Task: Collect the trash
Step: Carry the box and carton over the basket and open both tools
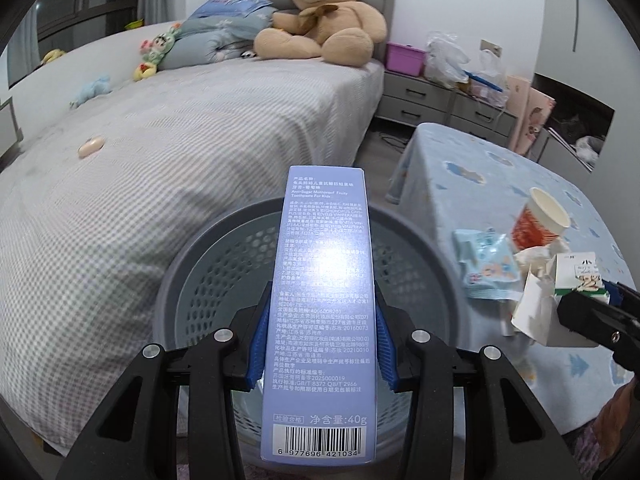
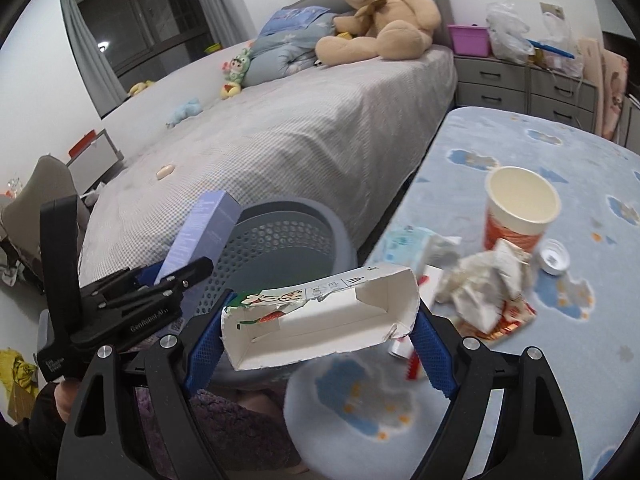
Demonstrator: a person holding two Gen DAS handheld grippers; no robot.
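Observation:
My left gripper (image 1: 320,344) is shut on a long blue toothpaste box (image 1: 322,300) and holds it over the grey perforated trash basket (image 1: 208,280). My right gripper (image 2: 318,328) is shut on a torn white carton (image 2: 320,320), held at the table's edge beside the basket (image 2: 288,240). The left gripper (image 2: 176,280) and its blue box (image 2: 204,232) show in the right wrist view. On the table lie a paper cup (image 2: 516,212), crumpled paper (image 2: 484,284), a blue wrapper (image 2: 408,244) and a small white cap (image 2: 554,258).
A bed (image 1: 180,152) with a teddy bear (image 1: 324,16) stands behind the basket. The table has a blue patterned cloth (image 2: 520,152). Grey drawers (image 1: 440,100) with bags and a purple box (image 1: 404,56) stand at the back.

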